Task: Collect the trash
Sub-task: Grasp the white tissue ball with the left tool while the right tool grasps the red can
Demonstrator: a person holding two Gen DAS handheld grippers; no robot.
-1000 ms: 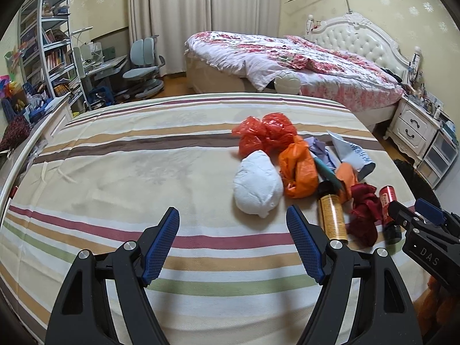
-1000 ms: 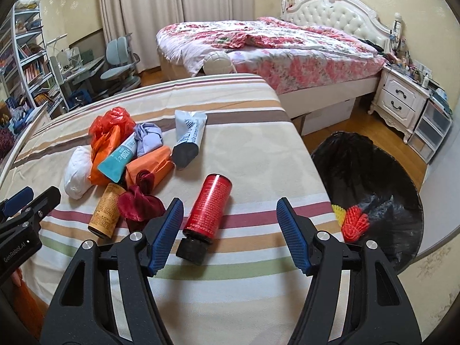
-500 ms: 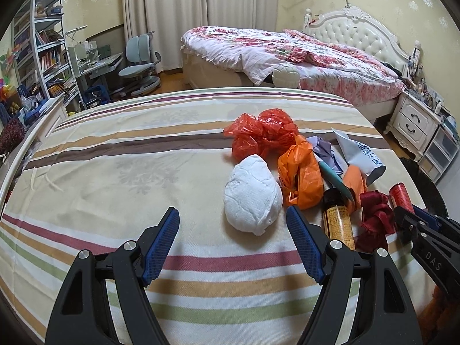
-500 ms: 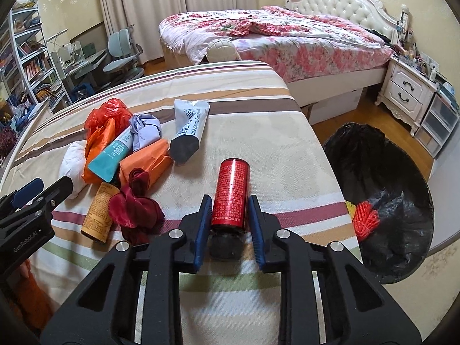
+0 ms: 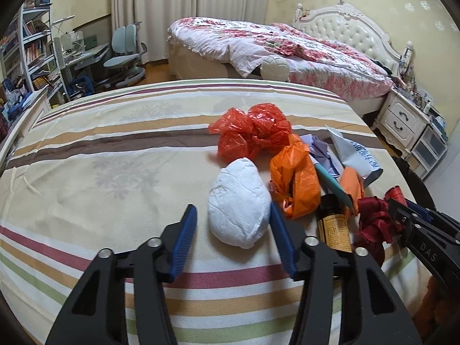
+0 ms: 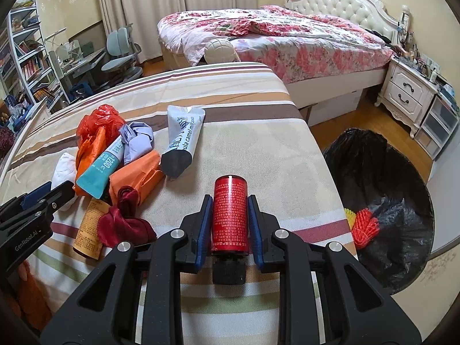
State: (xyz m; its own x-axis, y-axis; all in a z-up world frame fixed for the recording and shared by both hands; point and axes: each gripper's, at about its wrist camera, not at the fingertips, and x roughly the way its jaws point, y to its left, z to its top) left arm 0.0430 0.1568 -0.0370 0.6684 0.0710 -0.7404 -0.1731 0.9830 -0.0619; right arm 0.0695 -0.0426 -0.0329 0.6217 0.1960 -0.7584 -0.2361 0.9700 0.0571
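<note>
The right hand-held gripper (image 6: pixel 228 230) is clamped on a red canister (image 6: pixel 229 215), both blue pads pressed to its sides, its black cap toward the camera. The canister lies over the striped bedspread (image 6: pixel 258 149) near the bed's right edge. The left hand-held gripper (image 5: pixel 233 230) has its jaws closing around a white paper wad (image 5: pixel 238 201); the right pad touches the wad, the left pad stands apart from it. Just beside the wad lie an orange bag (image 5: pixel 296 181), a red bag (image 5: pixel 253 135) and a brown bottle (image 5: pixel 335 227). A black-lined bin (image 6: pixel 382 201) stands on the floor beside the bed.
</note>
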